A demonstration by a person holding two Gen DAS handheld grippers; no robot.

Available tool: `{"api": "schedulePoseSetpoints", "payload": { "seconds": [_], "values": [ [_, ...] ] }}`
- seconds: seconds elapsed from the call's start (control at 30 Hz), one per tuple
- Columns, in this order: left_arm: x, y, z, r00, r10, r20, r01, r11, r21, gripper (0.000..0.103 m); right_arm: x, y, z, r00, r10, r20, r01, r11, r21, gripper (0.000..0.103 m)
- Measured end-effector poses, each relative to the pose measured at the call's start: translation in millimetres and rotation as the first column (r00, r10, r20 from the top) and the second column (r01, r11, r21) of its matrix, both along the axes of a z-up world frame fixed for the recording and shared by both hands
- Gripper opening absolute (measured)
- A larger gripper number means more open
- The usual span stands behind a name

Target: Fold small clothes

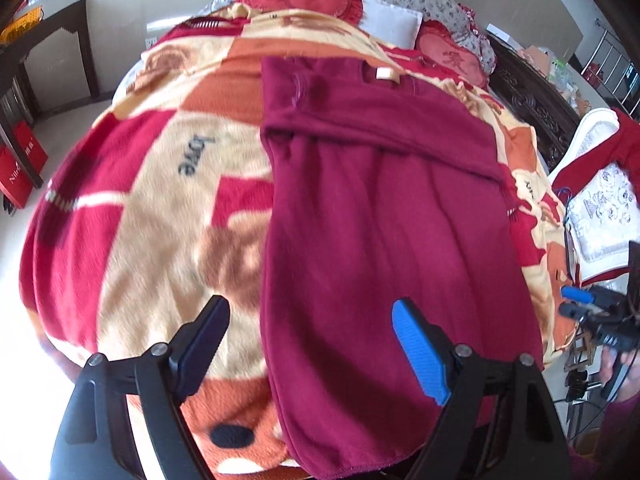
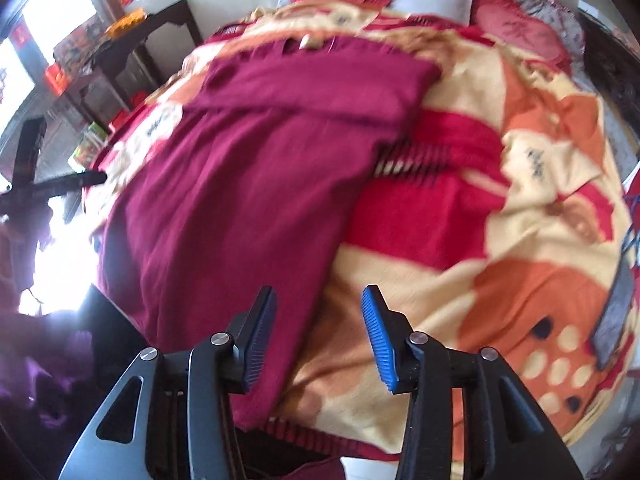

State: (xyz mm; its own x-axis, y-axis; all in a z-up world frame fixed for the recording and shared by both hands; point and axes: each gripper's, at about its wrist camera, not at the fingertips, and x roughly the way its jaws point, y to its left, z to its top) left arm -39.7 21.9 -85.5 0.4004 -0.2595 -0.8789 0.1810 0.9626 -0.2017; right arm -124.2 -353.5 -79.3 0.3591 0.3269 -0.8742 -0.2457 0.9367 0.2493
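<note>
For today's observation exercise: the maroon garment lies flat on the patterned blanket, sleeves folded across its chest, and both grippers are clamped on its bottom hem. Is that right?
Not quite. Both wrist views show the left gripper and right gripper open, holding nothing, above the maroon garment's lower part. The rest holds: it lies on the patterned blanket with sleeves folded across.

Maroon garment, sleeves folded, flat

Patterned blanket covers bed; dark table, seemingly, beside bright window.
</note>
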Motion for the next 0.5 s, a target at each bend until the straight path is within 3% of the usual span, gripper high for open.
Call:
{"api": "schedulePoseSetpoints", "payload": {
  "seconds": [0.1, 0.23, 0.3, 0.33, 0.5],
  "values": [
    [-5.2, -0.4, -14.4, 0.999, 0.006, -0.037, -0.006, 1.0, 0.013, 0.087, -12.2, 16.7, -30.6, 0.998, 0.018, -0.055, -0.017, 1.0, 0.012, 0.027],
    [-11.1, 4.4, -21.8, 0.999, 0.018, -0.034, -0.017, 0.999, 0.033, 0.087, -17.8, 18.3, -47.5, 0.997, -0.004, -0.071, 0.009, 0.997, 0.071, 0.027],
    [-11.3, 6.3, -25.5, 0.999, 0.03, -0.04, -0.028, 0.999, 0.036, 0.087, -14.5, 14.6, -54.7, 0.996, -0.054, -0.068, 0.062, 0.99, 0.128, 0.02],
    [-11.6, 7.7, -27.0, 0.998, 0.034, -0.047, -0.033, 0.999, 0.031, 0.087, -13.8, 15.0, -56.3, 0.996, -0.062, -0.063, 0.07, 0.988, 0.135, 0.0],
    [-21.6, 12.3, -29.5, 0.997, 0.045, -0.055, -0.043, 0.998, 0.036, 0.087, -25.9, 9.3, -37.4, 0.998, -0.045, 0.034, 0.042, 0.996, 0.08, 0.0]
  ]
}}
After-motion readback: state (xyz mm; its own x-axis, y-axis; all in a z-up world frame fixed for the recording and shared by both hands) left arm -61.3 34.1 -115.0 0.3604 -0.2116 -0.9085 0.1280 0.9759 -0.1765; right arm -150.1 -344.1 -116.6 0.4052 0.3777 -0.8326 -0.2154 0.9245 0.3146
